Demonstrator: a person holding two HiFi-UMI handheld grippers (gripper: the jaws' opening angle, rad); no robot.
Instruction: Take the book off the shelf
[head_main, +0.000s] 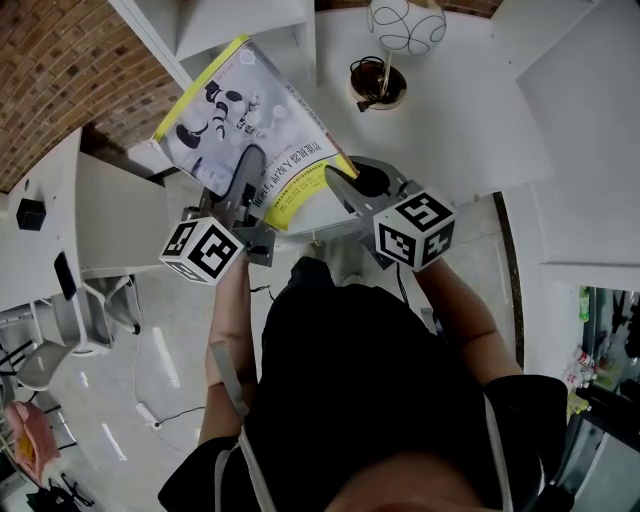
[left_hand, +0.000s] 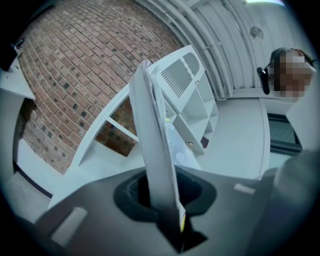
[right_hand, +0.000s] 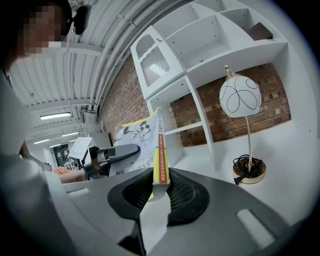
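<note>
The book (head_main: 245, 120), with a white and grey cover and yellow edges, is held out in the air in front of the white shelf unit (head_main: 230, 25), tilted. My left gripper (head_main: 245, 180) is shut on its lower left edge. My right gripper (head_main: 345, 188) is shut on its lower right corner by the spine. In the left gripper view the book (left_hand: 155, 150) stands edge-on between the jaws of the left gripper (left_hand: 167, 202). In the right gripper view the orange and yellow spine (right_hand: 160, 155) rises from the right gripper (right_hand: 159, 187), and the left gripper (right_hand: 117, 152) clamps the far side.
A table lamp (head_main: 400, 30) with a white globe shade and a brass base with coiled cord (head_main: 378, 85) stands on the white counter (head_main: 450, 120) to the right of the book. White shelf compartments (right_hand: 200, 45) back onto a brick wall (left_hand: 75, 65). Grey chairs (head_main: 90, 300) stand at the left.
</note>
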